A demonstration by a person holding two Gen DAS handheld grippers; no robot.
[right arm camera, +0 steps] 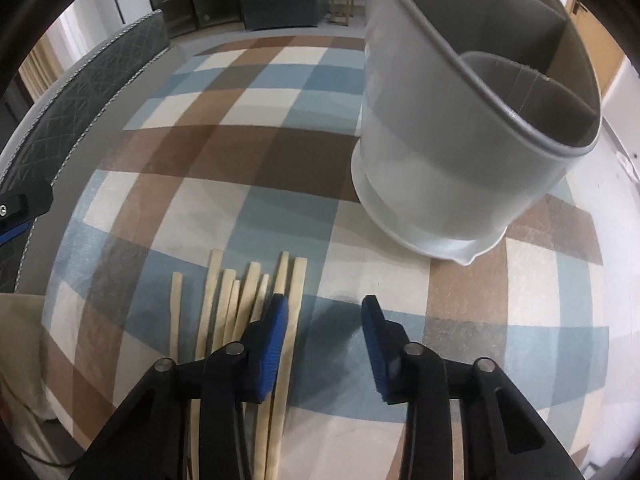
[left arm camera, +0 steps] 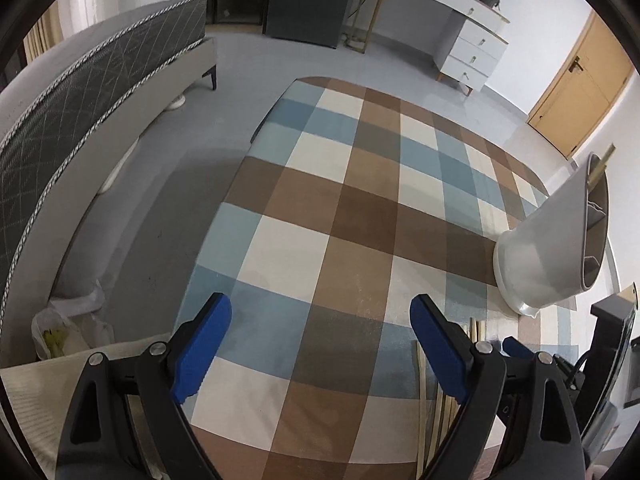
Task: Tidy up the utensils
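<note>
Both our claws are spread, the right claw (right arm camera: 323, 310) just beside the wooden chopsticks (right arm camera: 256, 300); light, stiff, rolling, we judge; pinch one mid-shaft for the grey holder (right arm camera: 460, 168).

A home bedroom: bed (left arm camera: 100, 92), dresser (left arm camera: 452, 28), wooden door (left arm camera: 580, 84).

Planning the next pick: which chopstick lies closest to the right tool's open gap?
The rightmost chopstick of the bundle; it runs just right of the right tool's left finger, the others lie further left.

A checked tablecloth (right arm camera: 280, 148) covers the table, bearing loose chopsticks (right arm camera: 224, 304) beside a grey utensil holder (right arm camera: 460, 168).
</note>
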